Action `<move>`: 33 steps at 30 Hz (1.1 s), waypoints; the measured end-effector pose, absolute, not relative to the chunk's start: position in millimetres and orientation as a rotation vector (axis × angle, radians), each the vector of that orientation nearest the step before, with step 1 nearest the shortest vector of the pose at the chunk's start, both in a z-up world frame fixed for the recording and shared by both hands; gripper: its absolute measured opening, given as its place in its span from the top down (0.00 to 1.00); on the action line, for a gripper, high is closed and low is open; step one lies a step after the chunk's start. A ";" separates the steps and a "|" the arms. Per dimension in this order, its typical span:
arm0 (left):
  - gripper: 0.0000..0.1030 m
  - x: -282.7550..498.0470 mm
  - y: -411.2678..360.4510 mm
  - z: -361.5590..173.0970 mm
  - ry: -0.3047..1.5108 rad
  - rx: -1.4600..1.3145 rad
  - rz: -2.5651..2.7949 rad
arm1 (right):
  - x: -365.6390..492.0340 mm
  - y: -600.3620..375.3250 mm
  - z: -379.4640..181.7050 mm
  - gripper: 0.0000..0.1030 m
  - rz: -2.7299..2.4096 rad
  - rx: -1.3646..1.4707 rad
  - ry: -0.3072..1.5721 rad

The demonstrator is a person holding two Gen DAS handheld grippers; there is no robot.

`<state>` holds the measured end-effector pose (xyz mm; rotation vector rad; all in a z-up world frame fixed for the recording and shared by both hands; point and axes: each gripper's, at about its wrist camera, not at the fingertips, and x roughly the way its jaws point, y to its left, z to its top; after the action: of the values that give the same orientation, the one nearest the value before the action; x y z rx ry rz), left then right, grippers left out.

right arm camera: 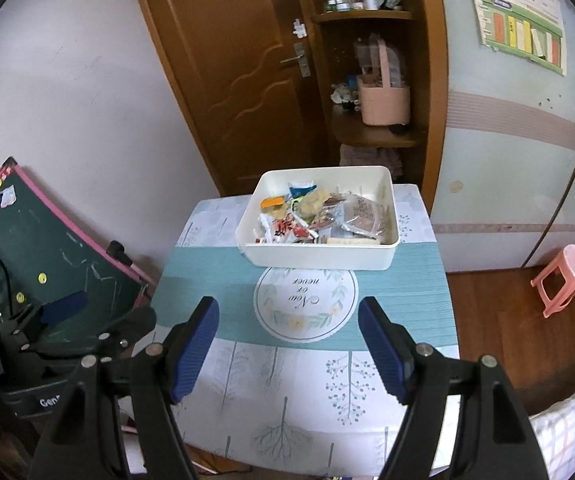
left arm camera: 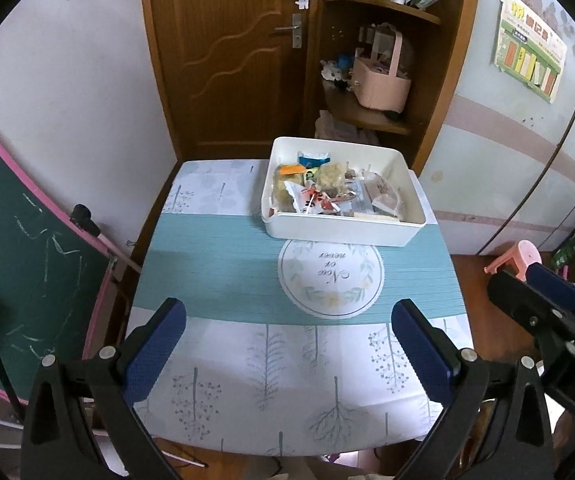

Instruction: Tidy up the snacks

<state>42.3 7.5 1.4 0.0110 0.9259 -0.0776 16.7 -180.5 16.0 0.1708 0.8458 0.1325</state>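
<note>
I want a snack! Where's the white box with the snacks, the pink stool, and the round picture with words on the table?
white box (right arm camera: pixel 319 258), right wrist view, on its near wall.
pink stool (right arm camera: pixel 573 266), right wrist view, on its seat top.
round picture (left arm camera: pixel 331 278), left wrist view, on its middle, beside the words.

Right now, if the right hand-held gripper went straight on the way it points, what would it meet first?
Probably the round "Now or never" emblem on the tablecloth, just short of the white snack bin. The right hand-held gripper is open and empty; depth is uncertain.
</note>
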 end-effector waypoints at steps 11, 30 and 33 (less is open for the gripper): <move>0.01 29.2 13.0 10.8 0.893 0.011 -0.044 | 11.4 -175.3 15.4 0.29 0.119 0.143 0.853; 0.01 22.3 5.8 13.9 0.888 0.017 -0.050 | 4.5 -179.5 12.8 0.29 0.111 0.142 0.873; 0.01 21.3 5.1 14.3 0.888 0.018 -0.048 | 3.8 -180.6 13.0 0.29 0.113 0.143 0.874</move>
<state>21.3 5.1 14.3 0.0178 0.8876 -0.0484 3.8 -180.6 13.0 0.1435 0.8742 0.1126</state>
